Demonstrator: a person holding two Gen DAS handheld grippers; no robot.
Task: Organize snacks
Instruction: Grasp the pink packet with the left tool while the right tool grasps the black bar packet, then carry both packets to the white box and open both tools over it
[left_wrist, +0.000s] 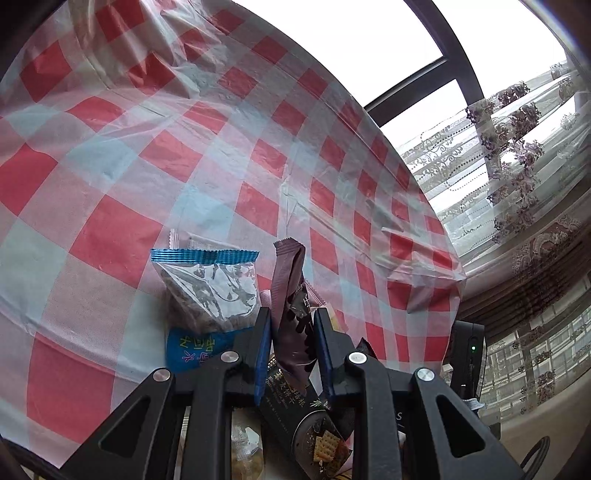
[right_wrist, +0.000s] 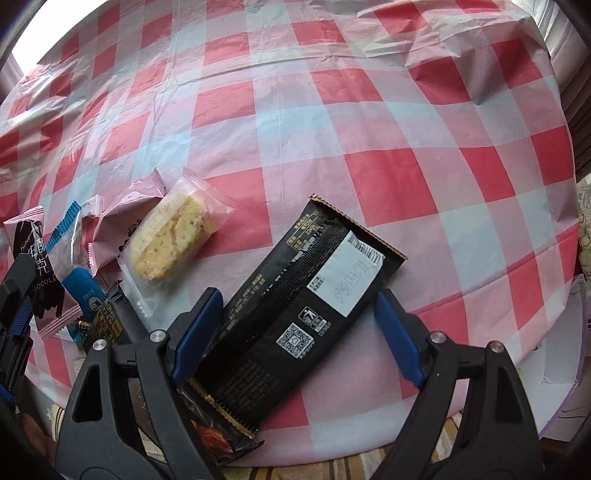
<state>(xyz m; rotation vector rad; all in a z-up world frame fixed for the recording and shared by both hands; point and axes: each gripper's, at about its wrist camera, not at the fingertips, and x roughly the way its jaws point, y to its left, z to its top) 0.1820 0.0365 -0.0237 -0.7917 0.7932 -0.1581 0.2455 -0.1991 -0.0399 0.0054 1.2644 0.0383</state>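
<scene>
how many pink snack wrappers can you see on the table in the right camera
3, possibly more hidden. The largest pink wrapper lies beside the clear-wrapped cake, partly under it. A smaller pink one sits just left. A third pink edge shows behind the chocolate bar at far left.
</scene>
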